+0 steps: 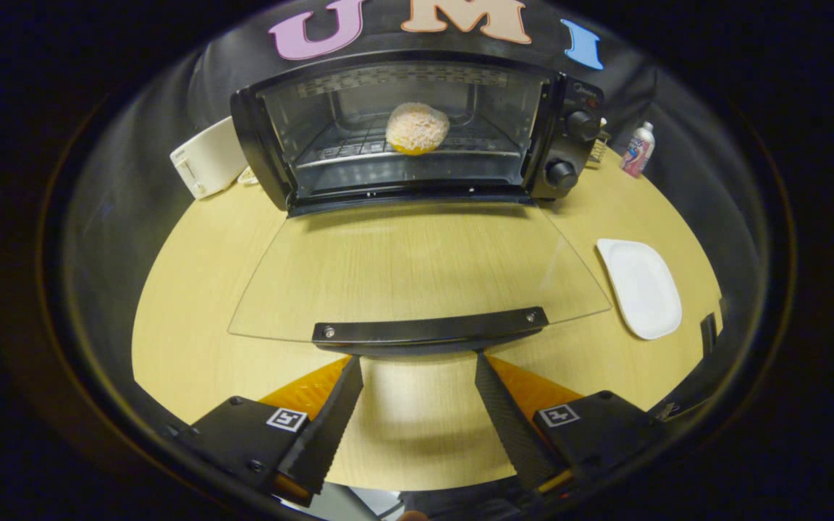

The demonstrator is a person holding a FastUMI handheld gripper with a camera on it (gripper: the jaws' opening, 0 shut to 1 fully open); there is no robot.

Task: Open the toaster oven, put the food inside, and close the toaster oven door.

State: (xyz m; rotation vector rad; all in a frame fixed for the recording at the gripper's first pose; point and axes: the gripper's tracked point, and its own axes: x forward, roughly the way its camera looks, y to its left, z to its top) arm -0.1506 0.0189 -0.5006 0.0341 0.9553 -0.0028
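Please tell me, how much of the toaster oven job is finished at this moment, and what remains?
Done: the toaster oven is open, its glass door folded down flat, and the food sits on the rack inside. In hand: the open gripper holds nothing, its fingertips just below the door handle. Left: closing the door.

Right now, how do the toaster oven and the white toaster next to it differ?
The toaster oven is black with a glass front; the white toaster is pale and solid-sided. The toaster oven is much larger and stands open, its door folded flat with food on the rack; the white toaster sits partly hidden behind it. Both stand on the wooden table. The tongs are open, just short of the door handle.
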